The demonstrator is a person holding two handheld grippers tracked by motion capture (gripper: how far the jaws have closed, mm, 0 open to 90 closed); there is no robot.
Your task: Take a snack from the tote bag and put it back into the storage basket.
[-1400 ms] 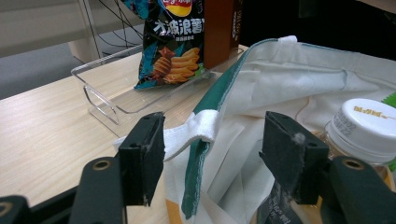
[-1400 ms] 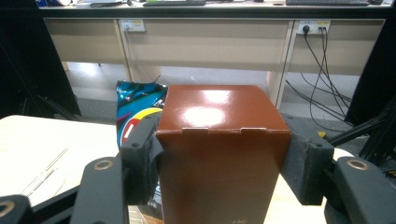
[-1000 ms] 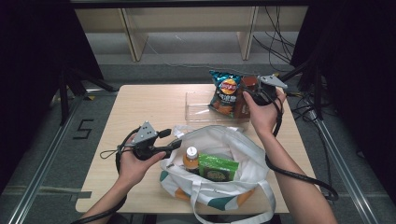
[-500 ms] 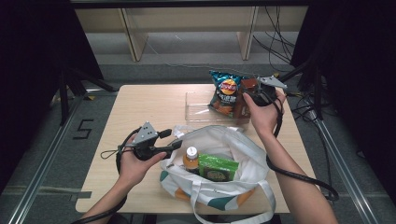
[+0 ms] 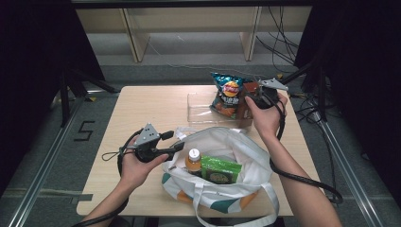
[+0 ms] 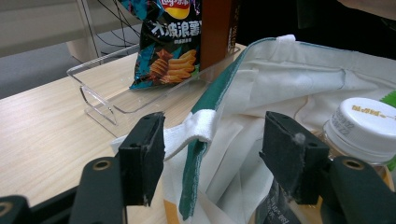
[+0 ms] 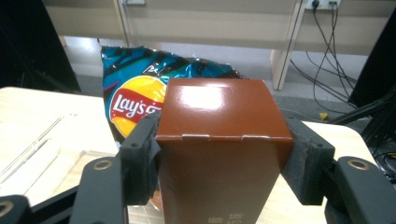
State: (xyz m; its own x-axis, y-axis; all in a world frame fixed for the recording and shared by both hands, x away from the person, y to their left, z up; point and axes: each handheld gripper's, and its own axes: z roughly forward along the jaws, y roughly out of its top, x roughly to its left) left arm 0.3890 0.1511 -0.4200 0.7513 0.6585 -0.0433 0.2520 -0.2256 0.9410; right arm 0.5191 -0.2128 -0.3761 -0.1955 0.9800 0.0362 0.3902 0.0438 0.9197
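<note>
Our right tool [image 7: 219,158] grips the upright brown box [image 7: 219,140] near the surface's far right corner; the bag [image 5: 222,142] lies nearer us, left tool [image 6: 210,154] open at its rim.

Crisp bag [image 5: 229,94] in clear tray [image 5: 198,101], bottle [image 5: 193,160], green packet [image 5: 220,170], table [image 5: 142,106]

My right gripper [image 7: 219,154] – black jaws, grey pads – sits around a glossy red-brown box [image 7: 219,140] with pale lettering low on its face. At 11 o'clock of it: chip bag [image 7: 135,100], teal and black, red-yellow logo. Tray [image 5: 201,106] clear. Tote bag [image 5: 227,146] white with dark green trim, orange at the base. Inside – amber bottle [image 5: 194,161] with white cap, green packet [image 5: 220,170]. Table [image 5: 142,109] light wood grain.
</note>
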